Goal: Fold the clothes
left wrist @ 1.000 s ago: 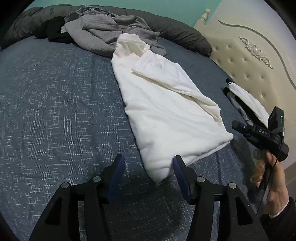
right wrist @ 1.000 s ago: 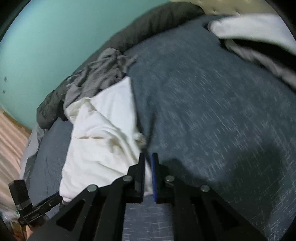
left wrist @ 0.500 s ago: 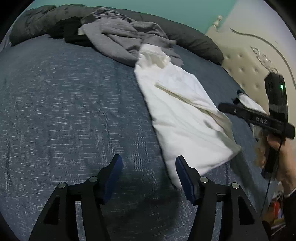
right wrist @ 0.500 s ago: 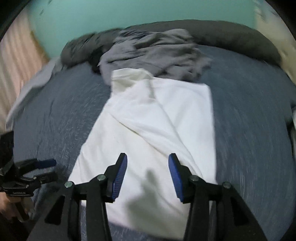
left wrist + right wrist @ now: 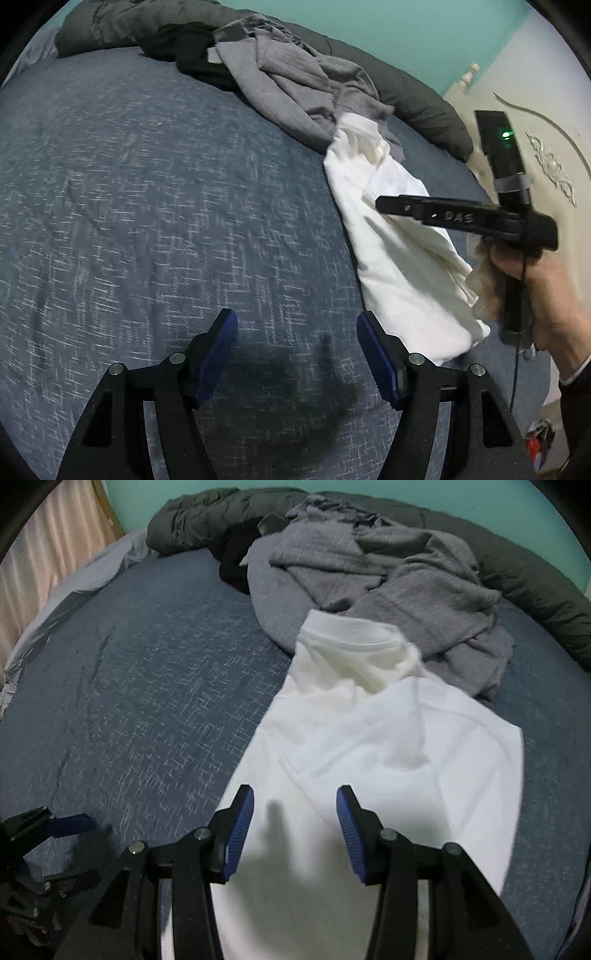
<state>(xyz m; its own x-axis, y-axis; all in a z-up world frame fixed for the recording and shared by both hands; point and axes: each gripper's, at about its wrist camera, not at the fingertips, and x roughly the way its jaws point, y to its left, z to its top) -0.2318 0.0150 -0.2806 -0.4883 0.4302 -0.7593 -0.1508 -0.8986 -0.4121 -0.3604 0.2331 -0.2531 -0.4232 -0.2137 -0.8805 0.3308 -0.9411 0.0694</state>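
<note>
A white shirt (image 5: pixel 388 746) lies half folded on the blue bedspread (image 5: pixel 147 203), its collar toward the grey pile. In the left wrist view the white shirt (image 5: pixel 391 258) runs down the right side. My right gripper (image 5: pixel 295 794) hovers open over the shirt's lower part, nothing between its blue pads. My left gripper (image 5: pixel 295 321) is over bare bedspread just left of the shirt's near corner; its jaws are opening and hold nothing. A hand (image 5: pixel 535 280) carries the right gripper above the shirt.
Crumpled grey garments (image 5: pixel 388 576) and a black one (image 5: pixel 236 565) are heaped at the far side, touching the shirt's collar. A dark rolled duvet (image 5: pixel 535 579) lines the far edge. A cream headboard (image 5: pixel 546 147) stands at the right, a curtain (image 5: pixel 48 554) at the left.
My right gripper let go of the shirt's edge, opened and swung round over the shirt. My left gripper slid left off the shirt's corner and its jaws widened.
</note>
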